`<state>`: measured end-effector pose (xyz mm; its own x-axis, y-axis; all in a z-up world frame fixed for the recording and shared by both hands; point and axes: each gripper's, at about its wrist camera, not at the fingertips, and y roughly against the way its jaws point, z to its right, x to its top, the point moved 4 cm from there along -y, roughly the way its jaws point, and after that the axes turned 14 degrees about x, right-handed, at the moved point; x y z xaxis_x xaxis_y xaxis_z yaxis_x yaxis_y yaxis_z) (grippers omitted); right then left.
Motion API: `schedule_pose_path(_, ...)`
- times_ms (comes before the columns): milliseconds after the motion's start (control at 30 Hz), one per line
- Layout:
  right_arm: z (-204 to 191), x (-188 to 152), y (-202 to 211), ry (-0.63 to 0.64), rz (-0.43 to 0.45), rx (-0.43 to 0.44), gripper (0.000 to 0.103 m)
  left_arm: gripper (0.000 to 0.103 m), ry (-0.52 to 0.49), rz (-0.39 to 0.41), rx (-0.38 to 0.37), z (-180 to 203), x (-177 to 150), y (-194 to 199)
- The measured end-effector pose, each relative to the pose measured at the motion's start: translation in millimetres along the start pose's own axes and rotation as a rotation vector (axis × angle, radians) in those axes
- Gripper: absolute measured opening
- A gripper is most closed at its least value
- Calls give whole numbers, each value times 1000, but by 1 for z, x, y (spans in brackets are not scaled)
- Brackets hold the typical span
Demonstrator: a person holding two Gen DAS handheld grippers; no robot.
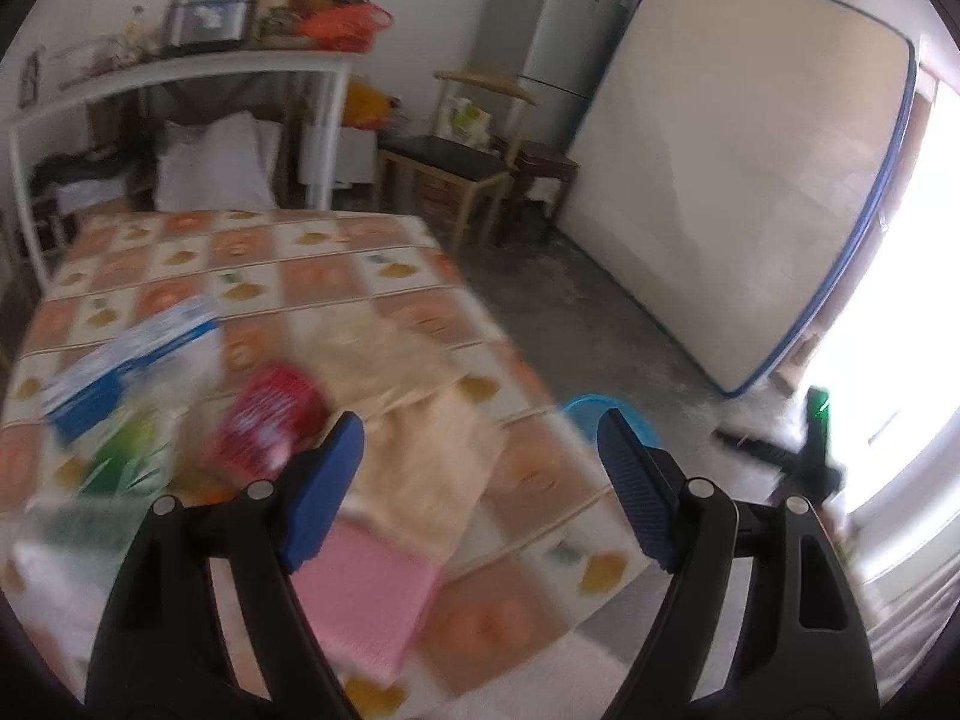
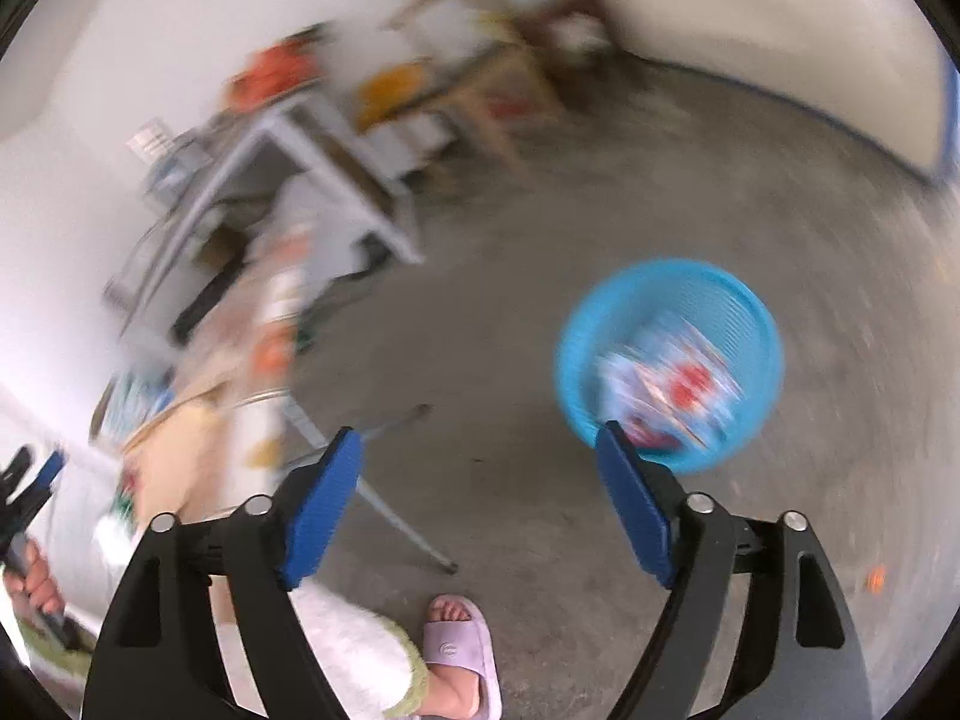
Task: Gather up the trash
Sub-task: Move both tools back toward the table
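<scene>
With both jaws standing apart and empty, seems between drops: wrappers already in round blue plastic basket (image 2: 672,360) at right of frame. Next: reach red crinkled packet (image 1: 270,420) on counter (image 1: 384,276), lower left.

Bright daylight, blown-out glare at the left wrist view's right edge, heavy motion blur in both views, fisheye bending, dark vignetted corners
</scene>
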<state>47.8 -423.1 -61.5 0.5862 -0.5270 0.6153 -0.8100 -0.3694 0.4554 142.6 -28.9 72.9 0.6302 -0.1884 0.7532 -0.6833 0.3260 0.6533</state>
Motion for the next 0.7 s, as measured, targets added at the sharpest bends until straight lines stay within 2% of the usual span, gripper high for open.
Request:
schedule_pose_path(167, -110, 11, -38, 271, -82, 166, 95, 76, -75, 33, 107, -7, -39, 13)
schedule_pose_path(233, -145, 9, -59, 364, -129, 189, 96, 76, -94, 39, 137, -7, -54, 16)
schedule_pose_path(367, -208, -6, -111, 588, -255, 219, 96, 76, -103, 40, 139, -7, -77, 14)
schedule_pose_path(500, -244, -15, -164, 744, -363, 214, 96, 76, -100, 44, 115, -6, -94, 7)
schedule_pose_path(600, -258, -19, -202, 798, -446, 218, 96, 76, -102, 44, 116, -6, -100, 1)
schedule_pose_path(700, -259, -20, -235, 801, -537, 218, 96, 76, -88, 36, 89, -7, -105, -6)
